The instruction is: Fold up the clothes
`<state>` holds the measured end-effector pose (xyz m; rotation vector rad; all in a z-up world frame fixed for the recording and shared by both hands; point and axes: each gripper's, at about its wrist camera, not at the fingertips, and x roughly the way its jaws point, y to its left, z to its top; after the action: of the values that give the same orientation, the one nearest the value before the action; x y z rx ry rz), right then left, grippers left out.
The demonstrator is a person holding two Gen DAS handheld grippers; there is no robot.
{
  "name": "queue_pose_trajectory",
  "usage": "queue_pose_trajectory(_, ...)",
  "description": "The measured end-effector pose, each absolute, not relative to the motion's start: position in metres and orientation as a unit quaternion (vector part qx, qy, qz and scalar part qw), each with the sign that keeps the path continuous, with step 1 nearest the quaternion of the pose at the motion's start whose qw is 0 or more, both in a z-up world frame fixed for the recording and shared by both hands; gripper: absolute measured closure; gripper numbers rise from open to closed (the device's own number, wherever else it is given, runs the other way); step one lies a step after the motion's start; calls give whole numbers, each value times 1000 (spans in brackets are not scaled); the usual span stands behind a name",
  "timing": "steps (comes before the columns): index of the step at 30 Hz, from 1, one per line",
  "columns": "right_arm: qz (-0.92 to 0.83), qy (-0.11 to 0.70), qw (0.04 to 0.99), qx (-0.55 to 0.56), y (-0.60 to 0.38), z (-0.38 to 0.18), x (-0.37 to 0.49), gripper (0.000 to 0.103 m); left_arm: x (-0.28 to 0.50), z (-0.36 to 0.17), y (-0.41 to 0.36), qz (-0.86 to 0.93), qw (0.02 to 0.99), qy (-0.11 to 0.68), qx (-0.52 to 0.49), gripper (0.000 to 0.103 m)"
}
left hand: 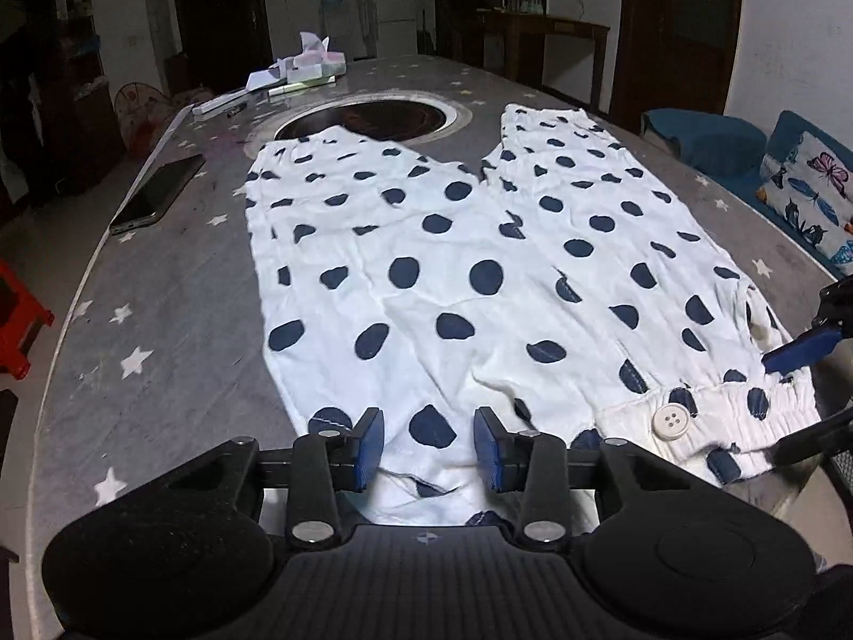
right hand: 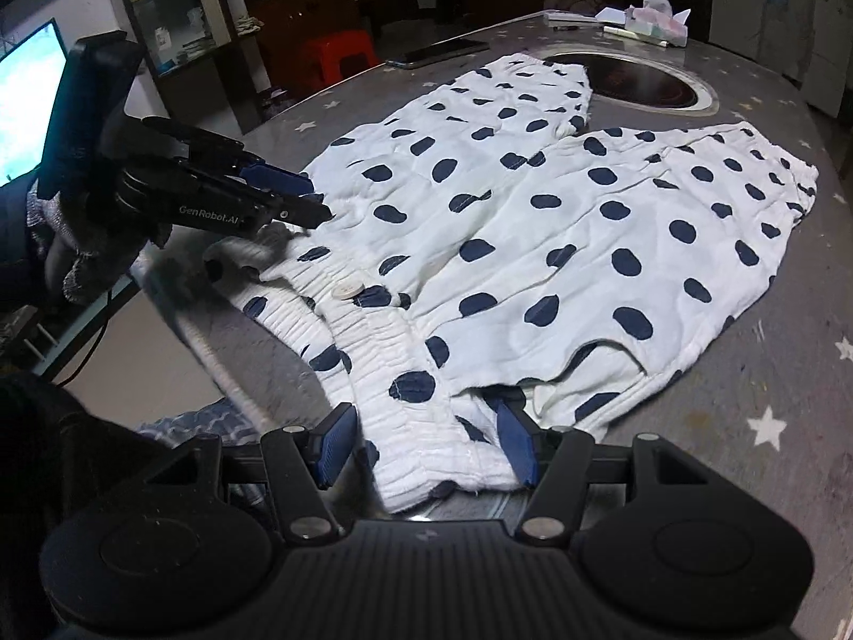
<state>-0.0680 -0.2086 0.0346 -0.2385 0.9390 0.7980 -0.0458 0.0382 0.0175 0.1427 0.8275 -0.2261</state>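
**A:** What does the left wrist view give you that the right one doesn't?

**B:** The left gripper (left hand: 428, 445) from behind, its blue pads spread wide with the near edge of the polka-dot shorts (left hand: 480, 277) lying between them, nothing pinched. Beyond its fingertips the two legs stretch away flat on the grey star-print table (left hand: 160, 293). Off to the gripper's right, the other tool's blue finger sits at the waistband corner.

**A:** And the right wrist view?

**B:** The right gripper (right hand: 426, 445) is also wide, straddling the elastic waistband (right hand: 384, 352); whether its right-hand pad touches the cloth I can't tell. Ahead and to its left it catches the left gripper from the side, held in a gloved hand (right hand: 80, 261), tips at the far end of the waistband. A white button (right hand: 347, 287) sits between the two tools.

**A:** Anything around or in the way?

**B:** A dark round inset (left hand: 368, 117) in the table, just past the leg hems. A phone (left hand: 157, 194) left of the left gripper, clear of the shorts. A tissue pack (left hand: 314, 61) at the far end. A red stool (right hand: 336, 56) beyond the table edge.

**A:** Any writing?

**B:** "GenRobot.AI" on the left gripper's side, seen from the right wrist.
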Motion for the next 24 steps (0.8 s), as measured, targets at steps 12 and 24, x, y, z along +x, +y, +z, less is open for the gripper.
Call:
queue_pose_trajectory(12, 321, 395, 857, -79, -221, 48, -7, 44, -33, 27, 39, -97, 914, 389, 65, 62)
queue_pose_trajectory(24, 302, 401, 860, -92, -240, 45, 10, 44, -29, 33, 51, -95, 909, 400, 64, 61)
